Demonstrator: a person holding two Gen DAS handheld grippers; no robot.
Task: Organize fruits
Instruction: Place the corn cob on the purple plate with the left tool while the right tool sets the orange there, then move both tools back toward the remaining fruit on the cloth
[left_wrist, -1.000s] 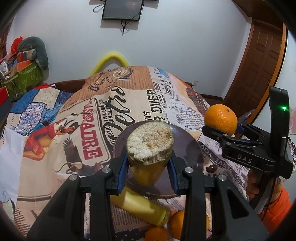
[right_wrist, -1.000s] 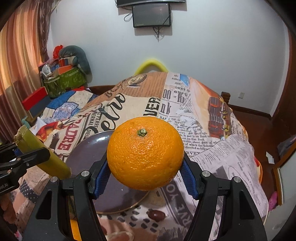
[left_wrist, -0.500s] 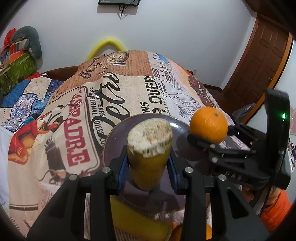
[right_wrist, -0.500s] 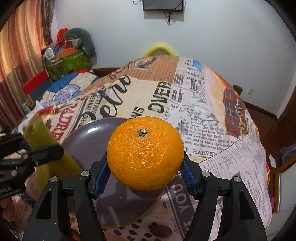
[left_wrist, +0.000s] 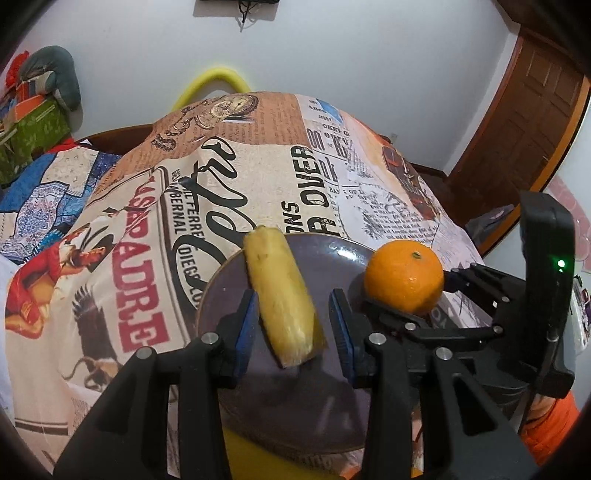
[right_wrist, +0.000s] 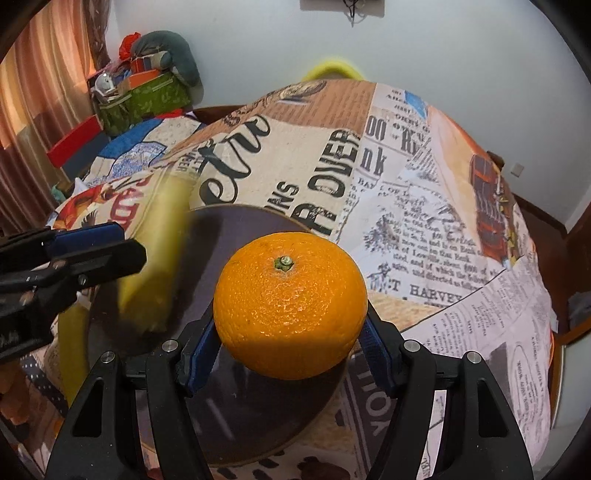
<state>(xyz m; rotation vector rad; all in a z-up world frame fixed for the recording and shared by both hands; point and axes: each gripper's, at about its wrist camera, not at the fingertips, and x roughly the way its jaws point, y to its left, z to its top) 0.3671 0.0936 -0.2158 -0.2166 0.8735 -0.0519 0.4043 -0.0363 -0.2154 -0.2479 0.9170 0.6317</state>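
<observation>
- Left wrist view: the left gripper (left_wrist: 292, 299) has its jaws set narrowly around a banana piece (left_wrist: 273, 273). The piece leans across the gap, its far end tipped out over the rim of the dark plate (left_wrist: 343, 251).
- The banana is smeared by motion and a sliver of shadow shows beside the right pad. I cannot tell whether the pads are pressing it or it is loose between them.
- In the same view the right gripper (left_wrist: 410, 291) carries an orange (left_wrist: 404, 277) just above the plate's right side, near the banana but apart from it.
- The plate rests on a newspaper-print tablecloth (left_wrist: 221, 166).
- Right wrist view: the right gripper (right_wrist: 288, 332) is clamped on the orange (right_wrist: 290, 306). A blue pad sits on each flank and the stem faces up, above the near right part of the plate (right_wrist: 229, 236).
- The left gripper (right_wrist: 129, 245) comes in from the left with the blurred banana (right_wrist: 159, 258) over the plate's left edge.
- The step in hand looks like setting both fruits on the plate.
- To do it well, lower the banana until it lies flat inside the rim before spreading the jaws, so it does not tip off onto the tablecloth (right_wrist: 424, 221).
- Set the orange right down on the plate before letting go, away from the edge and the banana, since a round fruit dropped from any height is likely to roll.
- Lift each gripper straight away so a finger does not nudge either fruit.
</observation>
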